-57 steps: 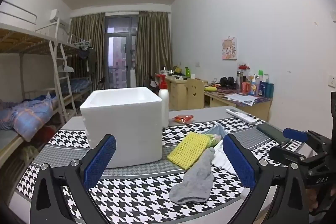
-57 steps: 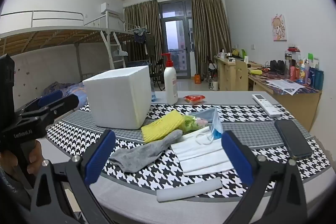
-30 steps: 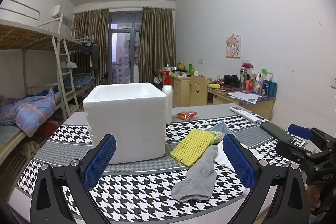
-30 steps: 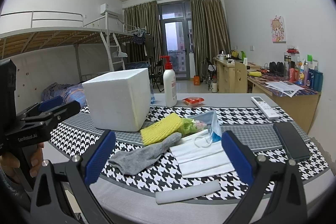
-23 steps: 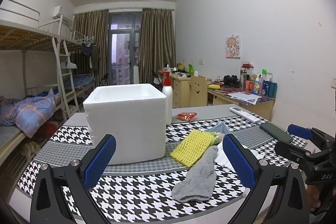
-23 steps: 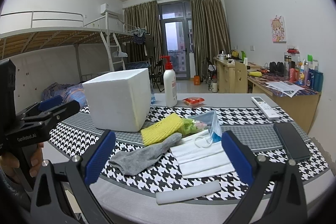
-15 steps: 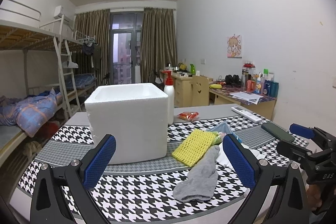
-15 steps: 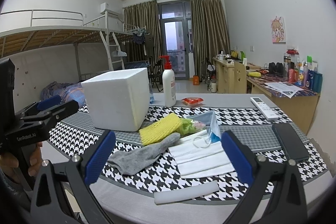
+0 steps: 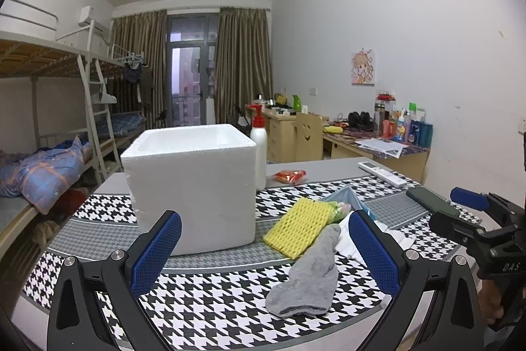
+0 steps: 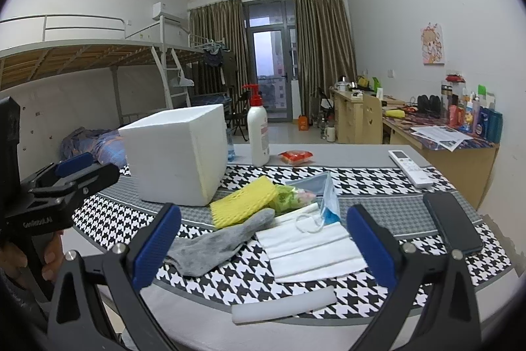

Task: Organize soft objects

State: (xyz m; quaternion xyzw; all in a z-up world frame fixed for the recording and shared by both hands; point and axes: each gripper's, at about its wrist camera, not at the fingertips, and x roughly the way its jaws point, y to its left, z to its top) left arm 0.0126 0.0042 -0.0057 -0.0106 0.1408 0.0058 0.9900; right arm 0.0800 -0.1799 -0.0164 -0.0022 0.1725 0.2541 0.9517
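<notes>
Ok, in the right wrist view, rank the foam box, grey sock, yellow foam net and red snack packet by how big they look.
1. foam box
2. grey sock
3. yellow foam net, close to the sock, which lies nearer the camera, so unsure
4. red snack packet, farthest away

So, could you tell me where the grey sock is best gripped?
Probably at the near, wider end of the grey sock, coming from above with the left claw. That end lies flat and clear on the cloth, while its far tip sits against the yellow foam net.
</notes>
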